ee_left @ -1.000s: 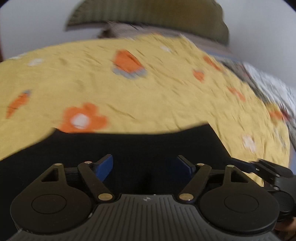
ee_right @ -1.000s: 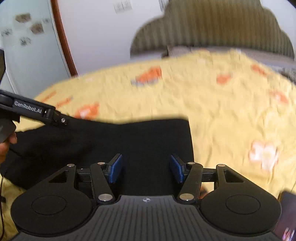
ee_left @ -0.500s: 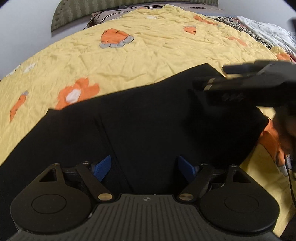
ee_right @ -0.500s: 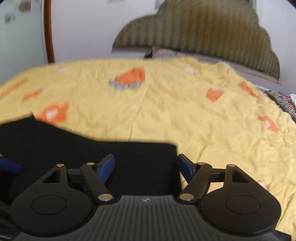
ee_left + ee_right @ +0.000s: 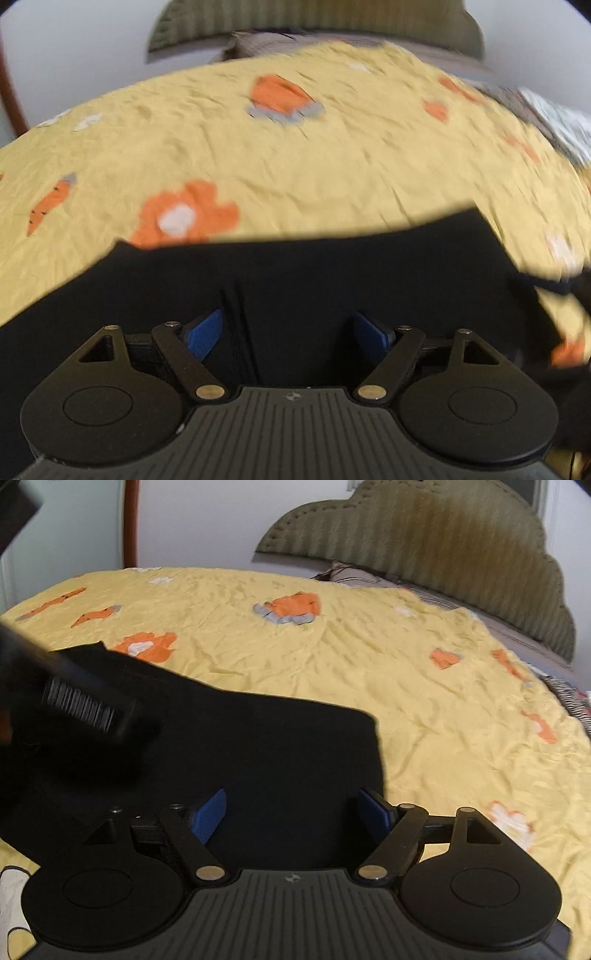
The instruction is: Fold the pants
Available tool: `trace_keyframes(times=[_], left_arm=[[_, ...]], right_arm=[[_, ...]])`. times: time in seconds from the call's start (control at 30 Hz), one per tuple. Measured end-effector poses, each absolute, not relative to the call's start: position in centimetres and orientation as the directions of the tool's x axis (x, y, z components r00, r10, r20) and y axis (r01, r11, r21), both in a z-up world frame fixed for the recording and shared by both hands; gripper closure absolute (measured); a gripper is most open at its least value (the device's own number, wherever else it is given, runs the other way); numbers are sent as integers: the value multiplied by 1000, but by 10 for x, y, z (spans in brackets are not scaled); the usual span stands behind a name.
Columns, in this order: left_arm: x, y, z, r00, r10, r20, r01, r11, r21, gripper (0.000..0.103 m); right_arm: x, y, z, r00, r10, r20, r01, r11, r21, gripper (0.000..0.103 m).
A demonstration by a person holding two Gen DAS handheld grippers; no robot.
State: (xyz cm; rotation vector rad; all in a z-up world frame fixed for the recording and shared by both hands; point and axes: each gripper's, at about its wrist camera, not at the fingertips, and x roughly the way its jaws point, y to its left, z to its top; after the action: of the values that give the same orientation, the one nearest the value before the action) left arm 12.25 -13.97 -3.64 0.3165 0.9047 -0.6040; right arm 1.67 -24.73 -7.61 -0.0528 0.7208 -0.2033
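Lying flat, black pants (image 5: 258, 746) run left-right across the bedspread (image 5: 406, 672); both grippers' fingers (image 5: 205, 334) gape, empty.

Bed (image 5: 424, 686) under yellow bedspread (orange flower and carrot print), black pants (image 5: 258, 760) lying flat on it

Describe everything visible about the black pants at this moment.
The black pants lie flat on the yellow flowered bedspread, a plain dark, soft-looking fabric, apparently already folded into a rough rectangle with a squared corner at the right. A lengthwise crease or seam shows in the left wrist view. One edge covers part of an orange flower. Both grippers hover over them with fingers spread, clamping nothing; any contact cannot be told.
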Motion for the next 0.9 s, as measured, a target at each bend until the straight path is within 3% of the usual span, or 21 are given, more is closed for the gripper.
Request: trace_keyframes(times=[0.07,0.17,0.4,0.53,0.67,0.77,0.9], left_arm=[[106,-131,-39,463,-364,-808,618,786,0,20],[93,-121,-43,471,-370,-801,627,779,9,15],[73,-101,-39,467,-369,-804,647,762,26,15],[67,-63,-32,442,-403,-801,590,803,-79,16],[67,-28,-21,513,-366,-777,494,866,-82,14],[73,-19,-18,546,-318,-775,420,905,-75,12],[78,-22,-15,534,-347,-771,384,912,-144,12]], right_arm=[[7,-245,-72,755,-195,-626,163,981,-109,24],[6,-242,-82,725,-160,-670,110,987,-117,22],[-5,-229,-66,781,-149,-606,112,989,-99,21],[8,-211,-72,770,-123,-626,53,990,-130,21],[11,-201,-78,758,-147,-636,52,985,-167,21],[9,-198,-68,784,-127,-608,75,991,-110,20],[18,-172,-60,789,-46,-613,7,998,-66,20]])
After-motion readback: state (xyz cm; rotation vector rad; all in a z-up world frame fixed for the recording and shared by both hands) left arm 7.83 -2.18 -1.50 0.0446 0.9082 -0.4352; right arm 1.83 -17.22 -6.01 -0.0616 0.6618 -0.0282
